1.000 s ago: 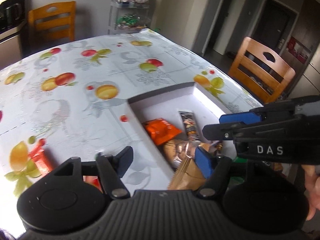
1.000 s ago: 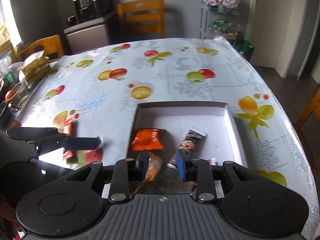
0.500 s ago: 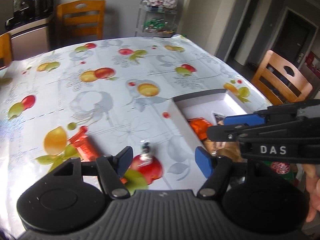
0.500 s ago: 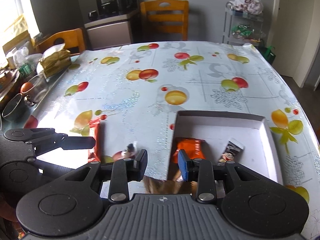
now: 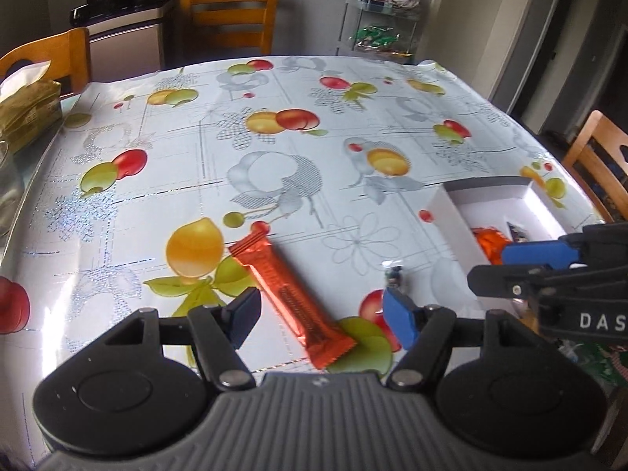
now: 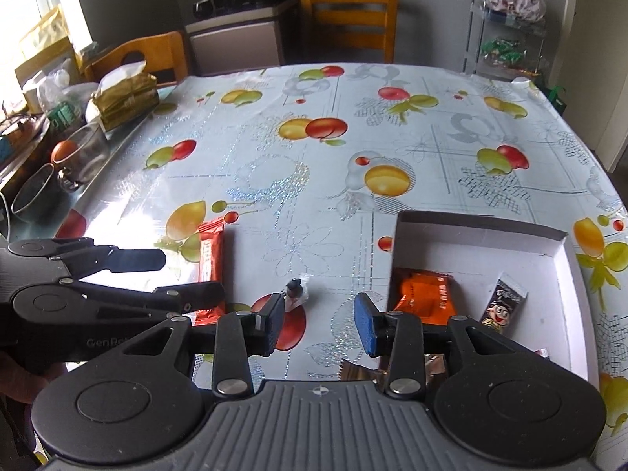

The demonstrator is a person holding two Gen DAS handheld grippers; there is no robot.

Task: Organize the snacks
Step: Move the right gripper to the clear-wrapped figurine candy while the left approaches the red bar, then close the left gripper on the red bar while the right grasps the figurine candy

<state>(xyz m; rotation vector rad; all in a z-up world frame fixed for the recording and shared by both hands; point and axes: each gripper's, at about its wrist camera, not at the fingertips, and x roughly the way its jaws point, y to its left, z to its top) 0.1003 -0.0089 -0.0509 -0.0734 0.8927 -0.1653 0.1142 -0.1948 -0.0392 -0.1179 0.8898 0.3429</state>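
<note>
An orange snack bar (image 5: 290,294) lies flat on the fruit-print tablecloth, and its near end sits between the spread fingers of my left gripper (image 5: 322,316), which is open and not touching it. A small clear-wrapped candy (image 6: 295,292) lies just beyond the left fingertip of my right gripper (image 6: 320,318), whose jaws are opening with nothing between them. The white box (image 6: 471,221) to the right holds an orange packet (image 6: 426,292) and a cartoon-face packet (image 6: 504,306). The candy (image 5: 393,274) and the box (image 5: 443,212) also show in the left wrist view, with the right gripper (image 5: 488,266) at the edge.
Wooden chairs (image 6: 349,19) stand at the far and left sides of the table. A tissue pack (image 6: 125,98) and glass bowls (image 6: 78,153) crowd the left edge. A wire rack (image 6: 510,39) stands at the back right. A brown snack bag (image 6: 353,371) pokes out under my right gripper.
Both grippers have shifted left, away from the box. The orange bar now lies between the left fingers, the candy is near the right gripper's left finger, and the right jaws have widened.
</note>
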